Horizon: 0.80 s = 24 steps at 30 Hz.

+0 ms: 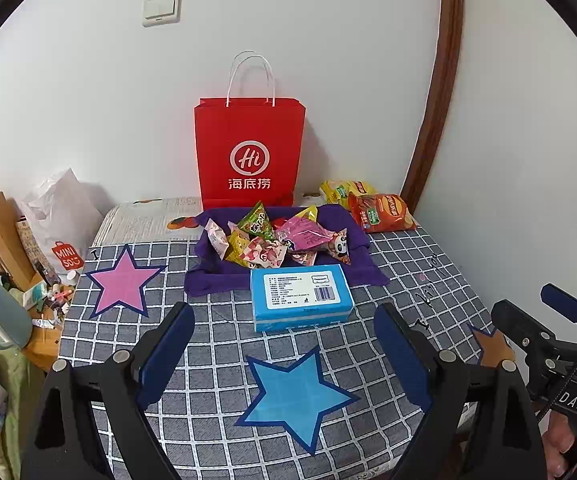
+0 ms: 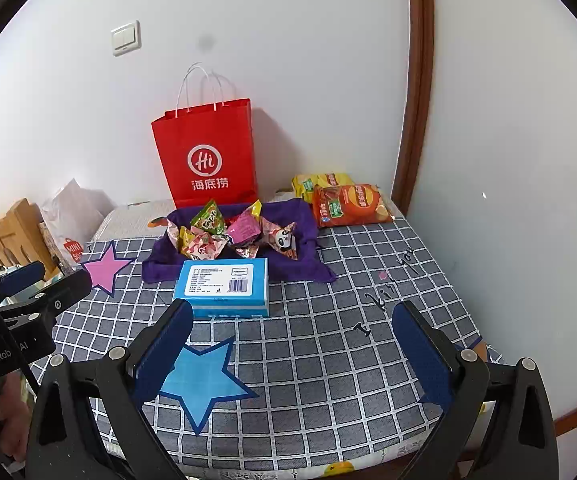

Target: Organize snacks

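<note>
Several small snack packets (image 1: 276, 240) (image 2: 240, 236) lie heaped on a purple cloth (image 1: 208, 276) (image 2: 160, 268) at the back middle of the table. A blue tissue box (image 1: 300, 296) (image 2: 224, 286) lies just in front of the cloth. An orange chip bag (image 1: 382, 212) (image 2: 348, 204) and a yellow chip bag (image 1: 344, 190) (image 2: 320, 180) lie at the back right. A red paper bag (image 1: 248, 152) (image 2: 208, 156) stands upright against the wall. My left gripper (image 1: 284, 344) is open and empty, above the table's near part. My right gripper (image 2: 292, 340) is open and empty, to its right.
The table has a grey checked cloth (image 1: 408, 264) (image 2: 368, 248) with a pink star (image 1: 122, 280) (image 2: 104, 268), a blue star (image 1: 296, 396) (image 2: 200, 380) and an orange star (image 1: 492, 346). A white Miniso bag (image 1: 62, 216) and clutter (image 1: 16, 308) stand left of the table. Walls stand behind and to the right.
</note>
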Each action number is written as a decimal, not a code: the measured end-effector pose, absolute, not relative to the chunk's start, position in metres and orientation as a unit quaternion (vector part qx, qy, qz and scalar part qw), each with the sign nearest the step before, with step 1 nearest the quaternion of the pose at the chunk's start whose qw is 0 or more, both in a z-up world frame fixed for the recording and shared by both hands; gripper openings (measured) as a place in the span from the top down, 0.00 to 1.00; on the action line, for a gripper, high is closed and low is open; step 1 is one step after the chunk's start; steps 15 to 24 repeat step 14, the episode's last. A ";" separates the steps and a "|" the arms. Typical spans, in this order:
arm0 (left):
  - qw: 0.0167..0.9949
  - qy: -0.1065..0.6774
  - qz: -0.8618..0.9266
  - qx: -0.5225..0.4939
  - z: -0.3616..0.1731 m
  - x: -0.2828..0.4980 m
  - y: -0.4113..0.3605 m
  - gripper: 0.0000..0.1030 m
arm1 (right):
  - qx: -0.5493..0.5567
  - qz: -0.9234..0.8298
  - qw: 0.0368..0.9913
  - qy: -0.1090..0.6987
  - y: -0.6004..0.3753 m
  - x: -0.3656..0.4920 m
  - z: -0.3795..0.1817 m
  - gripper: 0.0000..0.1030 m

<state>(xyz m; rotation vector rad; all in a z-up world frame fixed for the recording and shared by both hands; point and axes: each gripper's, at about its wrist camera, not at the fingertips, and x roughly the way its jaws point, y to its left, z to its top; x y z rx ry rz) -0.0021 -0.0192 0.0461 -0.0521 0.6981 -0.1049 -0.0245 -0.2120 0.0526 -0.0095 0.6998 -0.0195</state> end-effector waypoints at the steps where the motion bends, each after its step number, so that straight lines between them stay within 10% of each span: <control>1: 0.938 0.341 -0.052 -0.026 0.046 -0.002 -0.020 0.12 | -0.005 -0.009 0.940 0.342 -0.212 -0.024 0.053 0.04; 24: 0.937 0.344 -0.050 -0.025 0.041 0.006 -0.019 0.12 | -0.013 -0.001 0.946 0.324 -0.205 -0.024 0.052 0.04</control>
